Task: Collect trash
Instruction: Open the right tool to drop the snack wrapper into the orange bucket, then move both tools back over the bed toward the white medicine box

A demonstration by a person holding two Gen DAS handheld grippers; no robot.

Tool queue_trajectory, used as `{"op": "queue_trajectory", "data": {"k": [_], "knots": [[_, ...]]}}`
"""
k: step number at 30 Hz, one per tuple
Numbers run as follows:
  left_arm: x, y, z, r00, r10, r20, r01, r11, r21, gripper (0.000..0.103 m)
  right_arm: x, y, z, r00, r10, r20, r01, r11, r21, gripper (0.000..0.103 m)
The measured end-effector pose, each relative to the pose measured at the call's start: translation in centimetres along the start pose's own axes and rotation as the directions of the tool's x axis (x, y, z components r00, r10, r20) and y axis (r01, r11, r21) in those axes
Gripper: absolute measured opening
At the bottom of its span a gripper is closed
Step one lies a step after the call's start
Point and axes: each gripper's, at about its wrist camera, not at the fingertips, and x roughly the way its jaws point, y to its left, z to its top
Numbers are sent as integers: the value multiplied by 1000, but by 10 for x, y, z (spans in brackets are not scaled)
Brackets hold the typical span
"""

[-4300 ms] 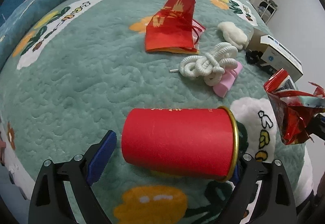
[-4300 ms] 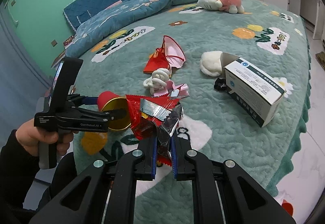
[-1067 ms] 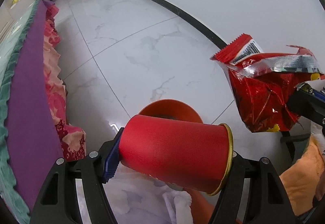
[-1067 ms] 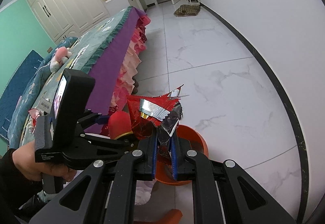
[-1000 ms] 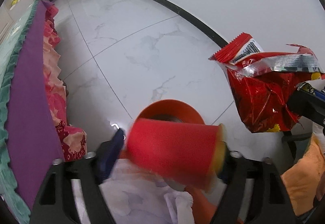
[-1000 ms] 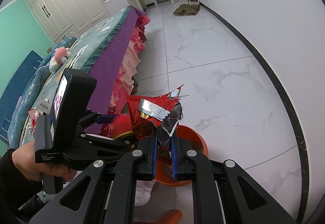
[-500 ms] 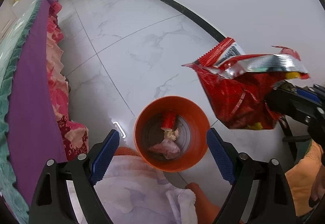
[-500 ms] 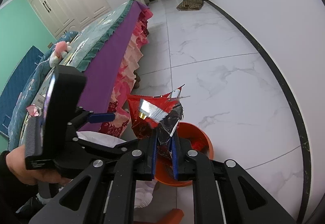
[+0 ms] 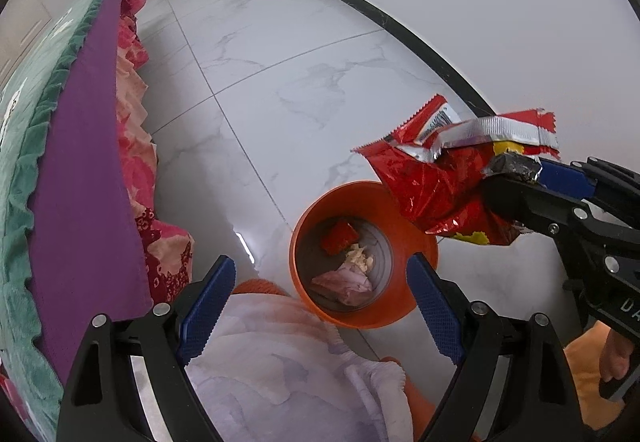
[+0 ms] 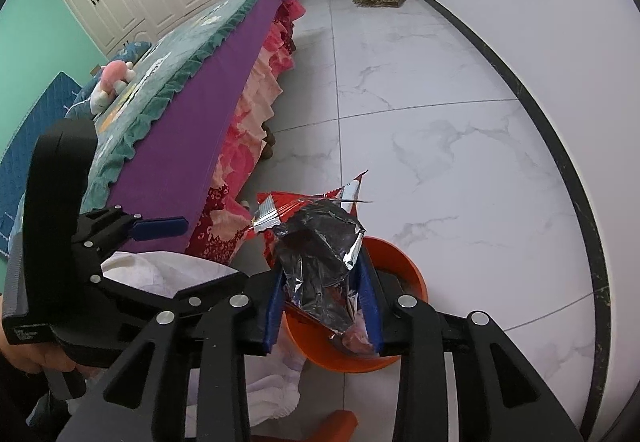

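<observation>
L gripper (image 9: 320,306) gapes empty right over the orange bin (image 9: 420,242), w/ a red cup (image 9: 338,238), crumpled paper and pink scrap inside. R gripper (image 10: 324,302) jaws have just been opening; red snack bag (image 10: 316,262) sits loose btwn them, above bin's rim.

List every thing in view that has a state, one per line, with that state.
left gripper: open, empty, above the bin.
right gripper: jaws just opening, snack wrapper between them.
snack wrapper: crumpled, torn open, over the bin's rim.
orange bin: upright on the floor, holding a red can and scraps.
</observation>
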Motion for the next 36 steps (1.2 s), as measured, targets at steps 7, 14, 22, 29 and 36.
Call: {"op": "queue_trajectory", "data": {"k": [7,14,22,29,36], "knots": [[-2,3,-3,1000,-2,3,2,1000,-9,87,6,0,-2,1000,-22,-18,22,1000,5,50],[-4,7,-5,1000,-3,5,3,1000,-16,87,7,2,-2,1000,-25,-13,25,1000,11,59],[-6,10,-7,1000,2,8,-2,1000,-18,87,6,3,1,999,-34,-5,34,999,11,62],[-15,12,-9,1000,4,24,-3,1000,-21,87,-7,9,5,1000,-17,18,17,1000,5,62],[-43,17,-15,996,31,79,-29,999,-27,87,-31,27,10,998,22,57,-22,1000,-15,62]]}}
